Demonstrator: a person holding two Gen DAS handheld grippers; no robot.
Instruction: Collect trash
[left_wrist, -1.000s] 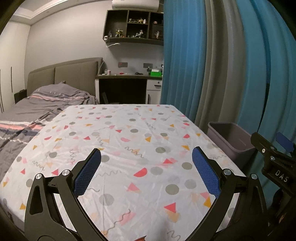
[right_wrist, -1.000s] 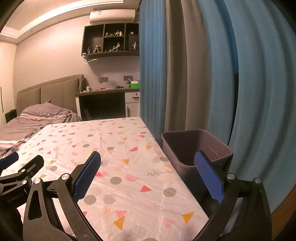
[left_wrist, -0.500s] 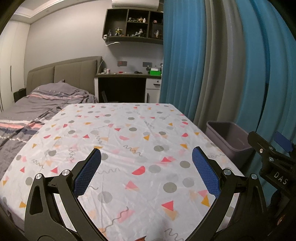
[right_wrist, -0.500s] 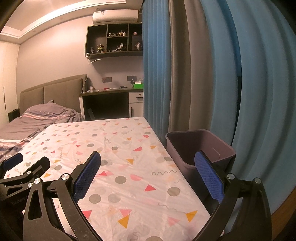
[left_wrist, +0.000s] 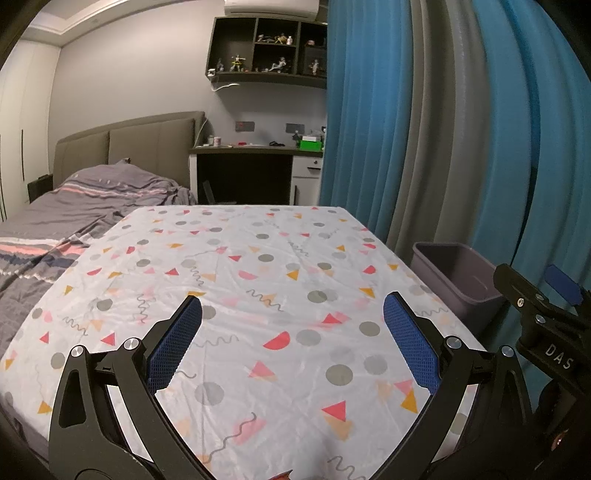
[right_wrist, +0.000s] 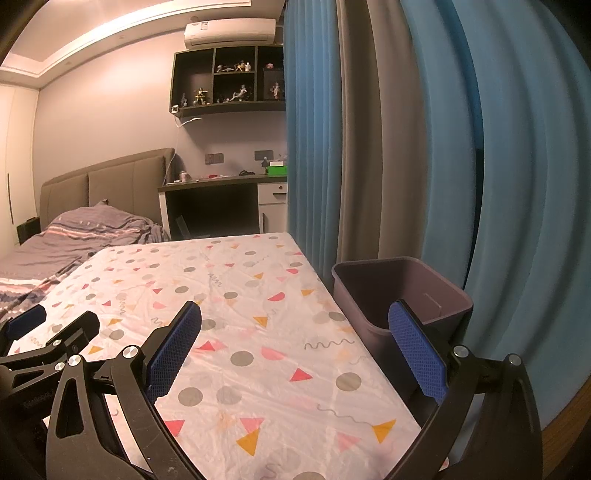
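Note:
A grey plastic bin (left_wrist: 456, 275) stands at the table's right edge, against the curtain; it also shows in the right wrist view (right_wrist: 402, 295), and what I see of its inside is bare. My left gripper (left_wrist: 291, 339) is open and empty above the near part of the patterned tablecloth (left_wrist: 258, 280). My right gripper (right_wrist: 295, 347) is open and empty, its right finger in front of the bin. No trash shows on the tablecloth (right_wrist: 240, 314). The right gripper shows at the right edge of the left wrist view (left_wrist: 543, 321).
Blue and grey curtains (left_wrist: 424, 129) hang close behind the bin. A bed with a grey duvet (left_wrist: 74, 214) lies left of the table. A desk (left_wrist: 255, 166) and wall shelves (left_wrist: 266, 55) stand at the far wall.
Both views have tilted up a little, so the table sits lower in frame. Both grippers stay open and empty.

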